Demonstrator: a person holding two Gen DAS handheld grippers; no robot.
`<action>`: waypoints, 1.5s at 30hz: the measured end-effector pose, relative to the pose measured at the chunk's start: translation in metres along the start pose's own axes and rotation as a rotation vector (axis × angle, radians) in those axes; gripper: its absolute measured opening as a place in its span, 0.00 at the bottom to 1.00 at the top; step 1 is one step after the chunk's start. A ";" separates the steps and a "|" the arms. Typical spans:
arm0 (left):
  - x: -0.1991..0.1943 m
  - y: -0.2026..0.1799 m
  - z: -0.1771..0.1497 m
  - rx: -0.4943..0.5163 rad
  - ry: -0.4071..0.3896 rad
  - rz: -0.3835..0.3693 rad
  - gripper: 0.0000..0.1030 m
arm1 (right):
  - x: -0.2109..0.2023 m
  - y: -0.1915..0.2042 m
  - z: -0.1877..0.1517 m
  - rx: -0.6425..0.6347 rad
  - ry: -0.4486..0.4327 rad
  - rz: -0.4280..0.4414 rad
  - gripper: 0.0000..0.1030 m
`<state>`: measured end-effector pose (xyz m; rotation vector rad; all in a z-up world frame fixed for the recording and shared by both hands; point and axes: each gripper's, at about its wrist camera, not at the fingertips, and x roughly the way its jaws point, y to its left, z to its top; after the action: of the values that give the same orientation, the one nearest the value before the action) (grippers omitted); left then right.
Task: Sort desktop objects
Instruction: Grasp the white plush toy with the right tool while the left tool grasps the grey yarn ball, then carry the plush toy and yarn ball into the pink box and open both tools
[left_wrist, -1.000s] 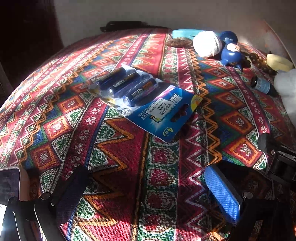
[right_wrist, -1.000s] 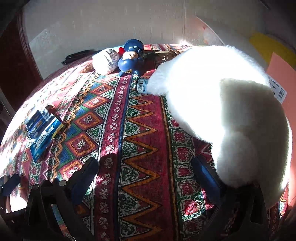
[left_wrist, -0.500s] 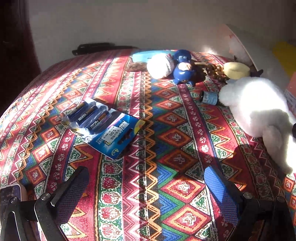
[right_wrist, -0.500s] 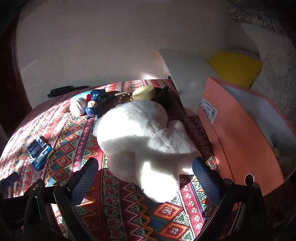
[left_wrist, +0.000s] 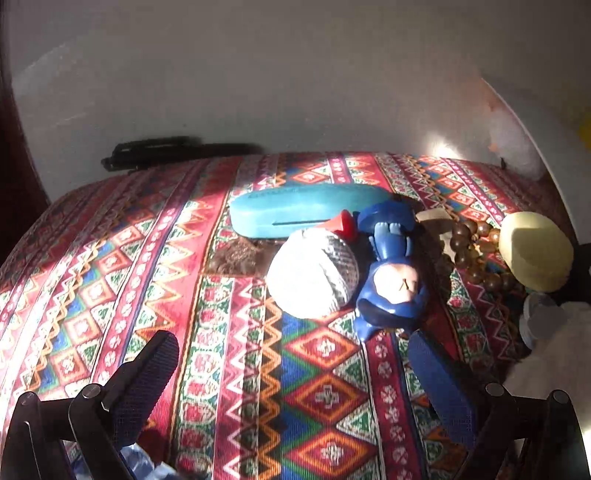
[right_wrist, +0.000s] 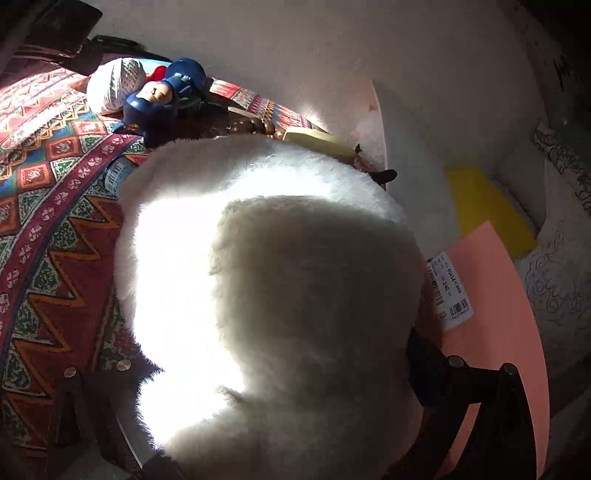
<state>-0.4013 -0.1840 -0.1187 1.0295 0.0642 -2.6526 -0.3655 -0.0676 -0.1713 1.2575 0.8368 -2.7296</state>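
Observation:
My left gripper (left_wrist: 291, 373) is open and hovers low over the patterned cloth, just short of a white yarn ball (left_wrist: 314, 277) and a blue figurine (left_wrist: 391, 280) lying on its back. A teal glasses case (left_wrist: 306, 214) lies behind them. My right gripper (right_wrist: 291, 350) is open and straddles a big white plush toy (right_wrist: 266, 280), which fills the gap. The plush hides the left finger; the right finger (right_wrist: 421, 365) shows at its edge. The figurine (right_wrist: 159, 96) and yarn ball (right_wrist: 114, 85) lie far left in the right wrist view.
Brown beads (left_wrist: 476, 251), a pale yellow lump (left_wrist: 535, 251) and a small bottle (left_wrist: 535, 321) lie right of the figurine. A pink box (right_wrist: 498, 314) with a barcode label stands right of the plush. The wall runs close behind the table (left_wrist: 92, 295).
My left gripper moved forward and right toward the yarn ball and figurine; the battery pack slid out below. My right gripper closed in on the plush, now between its fingers.

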 end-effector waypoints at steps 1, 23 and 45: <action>0.011 -0.005 0.005 0.050 -0.016 0.008 0.99 | 0.001 -0.008 0.003 0.026 0.020 0.029 1.00; -0.170 -0.023 0.006 0.056 -0.216 -0.298 0.60 | -0.193 -0.274 -0.062 0.806 -0.574 0.248 0.87; -0.266 -0.329 0.008 0.295 -0.221 -0.745 0.95 | -0.091 -0.461 -0.190 1.154 -0.244 -0.103 0.99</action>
<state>-0.3145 0.1970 0.0439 0.9079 0.0068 -3.5272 -0.2792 0.4004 0.0049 0.8353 -0.8654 -3.3813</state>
